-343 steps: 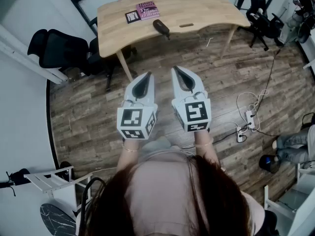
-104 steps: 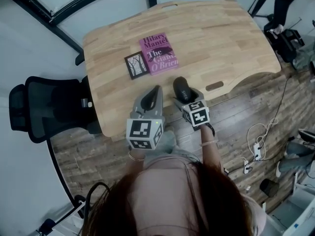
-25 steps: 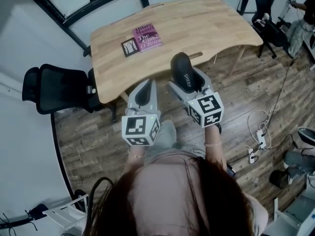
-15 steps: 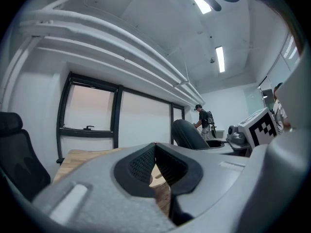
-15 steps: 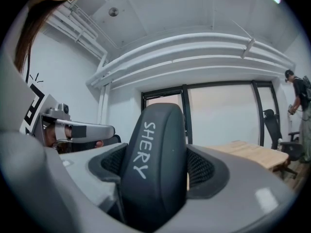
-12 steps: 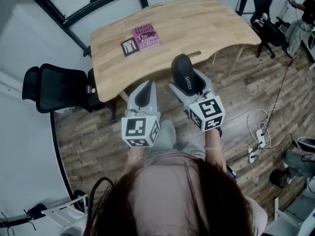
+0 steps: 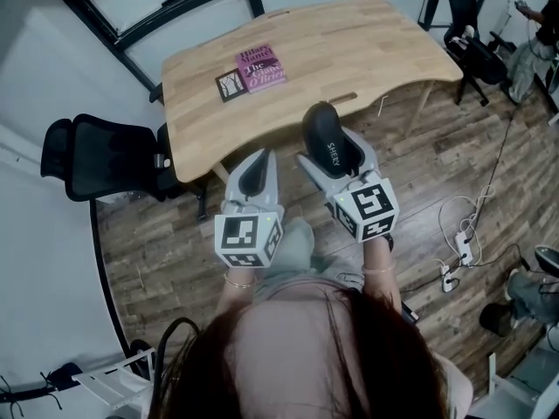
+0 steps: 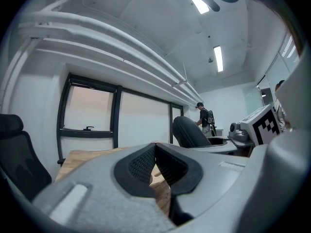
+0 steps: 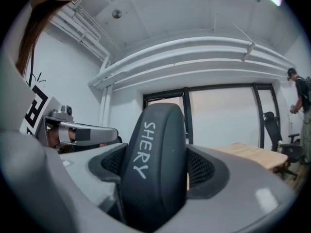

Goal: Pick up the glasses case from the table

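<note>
The glasses case (image 7: 321, 130) is being clamped across its narrow width between the jaws of the right gripper (image 7: 335, 159). Its long axis is projecting beyond the jaw tips, so the padded faces are bearing on its broad sides. It is being held off the table (image 7: 367, 51), over the floor in front of the near edge; the pick is judged complete. The left gripper (image 7: 252, 168) is being carried alongside with its jaws closed together on nothing, as it is not being required.
</note>
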Available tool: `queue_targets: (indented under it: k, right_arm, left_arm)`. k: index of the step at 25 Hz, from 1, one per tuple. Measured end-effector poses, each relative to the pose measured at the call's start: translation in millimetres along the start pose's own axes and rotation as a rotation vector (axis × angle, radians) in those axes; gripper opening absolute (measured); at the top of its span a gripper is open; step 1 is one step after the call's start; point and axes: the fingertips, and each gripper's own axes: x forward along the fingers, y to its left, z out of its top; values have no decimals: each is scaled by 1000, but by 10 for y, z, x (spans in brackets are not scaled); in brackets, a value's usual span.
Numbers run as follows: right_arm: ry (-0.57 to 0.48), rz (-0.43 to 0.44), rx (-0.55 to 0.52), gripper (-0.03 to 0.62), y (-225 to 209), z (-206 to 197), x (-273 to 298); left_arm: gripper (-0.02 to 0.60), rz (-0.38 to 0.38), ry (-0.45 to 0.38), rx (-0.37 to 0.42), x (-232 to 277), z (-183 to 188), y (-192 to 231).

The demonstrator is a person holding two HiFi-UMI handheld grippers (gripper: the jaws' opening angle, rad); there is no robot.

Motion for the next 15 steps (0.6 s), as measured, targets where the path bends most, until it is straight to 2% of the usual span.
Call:
queue_targets:
  k: [15]
  right_arm:
    - [-14,2,-2,370,107,7,-72]
  left_arm:
    - [5,-13,9,-6,-48,-68,-17]
